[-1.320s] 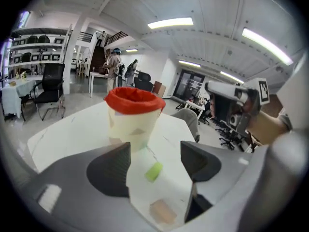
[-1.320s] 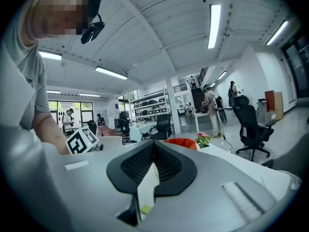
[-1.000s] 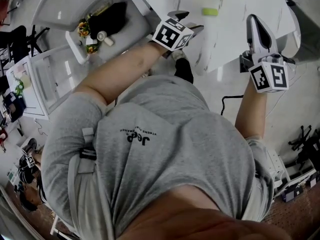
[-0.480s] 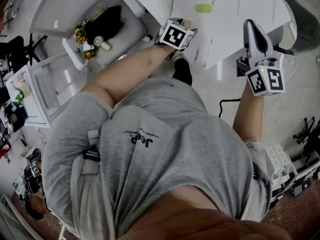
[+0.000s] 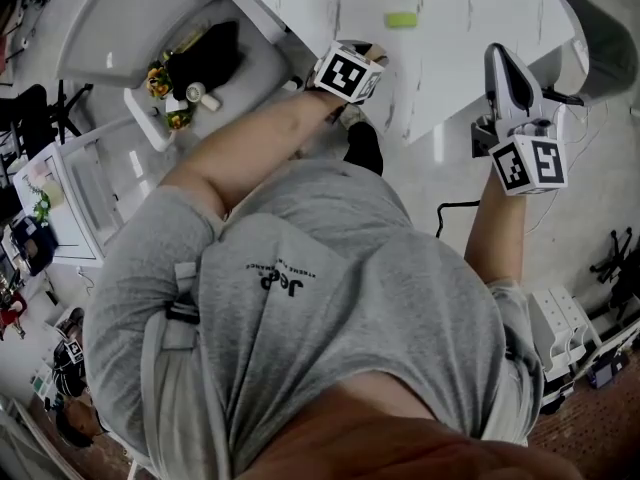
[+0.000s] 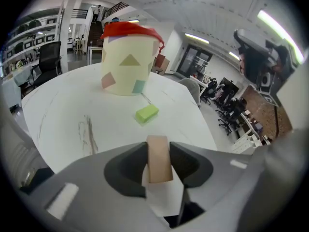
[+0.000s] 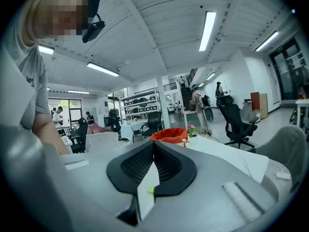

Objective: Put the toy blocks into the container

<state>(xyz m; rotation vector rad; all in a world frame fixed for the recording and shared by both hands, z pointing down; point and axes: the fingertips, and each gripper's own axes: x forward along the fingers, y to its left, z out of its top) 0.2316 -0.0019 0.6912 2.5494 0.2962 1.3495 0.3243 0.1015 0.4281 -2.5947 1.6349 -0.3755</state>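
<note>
In the left gripper view a tan block (image 6: 159, 161) stands between the jaws of my left gripper (image 6: 158, 146). The jaws are closing and both pads touch its sides. Beyond it a green block (image 6: 147, 113) lies on the white table (image 6: 58, 105). Behind the green block stands the cream container with a red lid (image 6: 129, 57). In the head view the left gripper (image 5: 368, 52) is at the table's near edge, with the green block (image 5: 401, 19) farther in. My right gripper (image 5: 500, 56) is off the table's right corner. In its own view the right gripper (image 7: 153, 143) is shut and empty.
The person's grey-shirted torso (image 5: 330, 308) fills most of the head view. A white cart with toys and a dark bag (image 5: 190, 63) stands to the left of the table. Office chairs (image 6: 227, 115) stand beyond the table's right side.
The left gripper has shifted a little toward the table's edge. The right gripper has hardly moved.
</note>
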